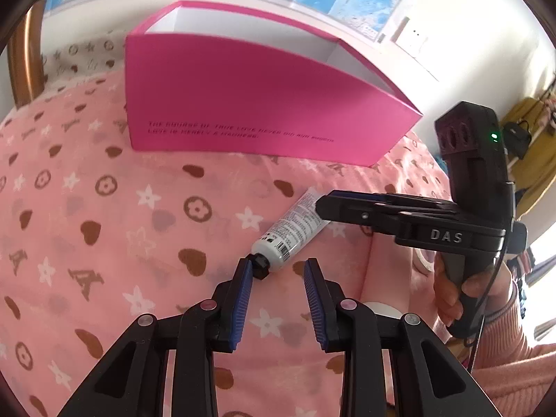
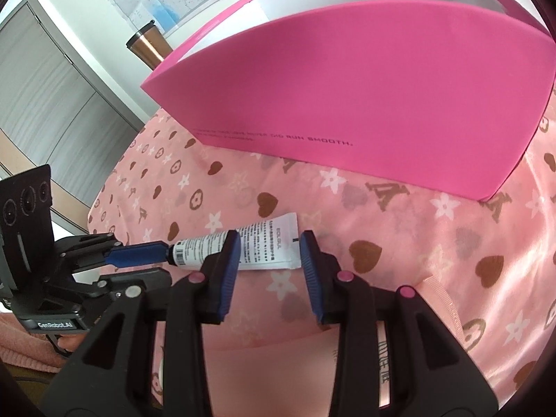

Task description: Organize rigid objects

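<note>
A white tube (image 2: 267,248) of cream with a black cap lies flat on the pink patterned bedcover (image 1: 139,208), at the middle of both views. It is in front of an open pink gift box (image 1: 260,93) and apart from it.

In the left wrist view, the left gripper (image 1: 278,266) comes up from the bottom edge to the capped end of the tube. The cap rests against the tip of the left blue pad. The tip of the right pad is just beside the tube's shoulder. The jaws are drawn in as far as they go, with a gap left between the pads. Whether they actually pinch the tube cannot be told.

In the right wrist view, the right gripper (image 2: 269,243) is over the tube's flat crimped end. Its jaws are parted and set along the tube's length. The left finger crosses in front of the tube's middle, and the right finger stands just past the crimped edge. Neither pad presses on the tube.

At the lower right of the left wrist view, a person's hand (image 1: 451,292) in a pink sleeve holds the right gripper's handle. A copper tumbler (image 2: 146,47) stands at the upper left of the right wrist view, behind the box.
</note>
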A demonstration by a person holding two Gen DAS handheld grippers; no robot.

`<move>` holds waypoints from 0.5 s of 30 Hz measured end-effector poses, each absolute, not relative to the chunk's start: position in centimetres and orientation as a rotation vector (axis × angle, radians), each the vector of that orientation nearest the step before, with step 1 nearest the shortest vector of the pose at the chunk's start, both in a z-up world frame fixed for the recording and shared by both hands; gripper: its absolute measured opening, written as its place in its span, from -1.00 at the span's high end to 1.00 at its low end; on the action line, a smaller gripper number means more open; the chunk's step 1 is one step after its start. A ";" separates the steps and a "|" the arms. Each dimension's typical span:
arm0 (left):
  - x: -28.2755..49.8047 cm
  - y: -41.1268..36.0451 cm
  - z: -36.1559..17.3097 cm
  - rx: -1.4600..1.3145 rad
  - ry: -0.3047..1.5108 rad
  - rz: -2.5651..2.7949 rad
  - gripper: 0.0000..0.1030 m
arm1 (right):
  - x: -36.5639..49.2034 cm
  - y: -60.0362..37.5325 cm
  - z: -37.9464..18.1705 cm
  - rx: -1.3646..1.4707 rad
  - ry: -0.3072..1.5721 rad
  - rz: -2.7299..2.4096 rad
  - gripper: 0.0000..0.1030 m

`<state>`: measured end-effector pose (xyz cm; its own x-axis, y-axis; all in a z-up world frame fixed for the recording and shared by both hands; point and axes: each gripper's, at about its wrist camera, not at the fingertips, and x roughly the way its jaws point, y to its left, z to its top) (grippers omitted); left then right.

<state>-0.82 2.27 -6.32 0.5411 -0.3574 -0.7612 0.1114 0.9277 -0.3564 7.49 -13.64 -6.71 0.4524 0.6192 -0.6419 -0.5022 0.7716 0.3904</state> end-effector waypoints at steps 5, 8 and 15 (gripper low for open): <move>-1.1 2.5 -6.4 -0.293 0.956 -0.288 0.42 | 7.4 -13.5 -6.7 0.144 0.856 0.697 0.26; -1.2 2.5 -6.4 -0.292 0.957 -0.290 0.42 | 7.3 -13.4 -6.7 0.142 0.855 0.699 0.21; -1.0 2.2 -6.4 -0.270 0.959 -0.273 0.41 | 6.8 -13.4 -6.5 0.148 0.840 0.701 0.09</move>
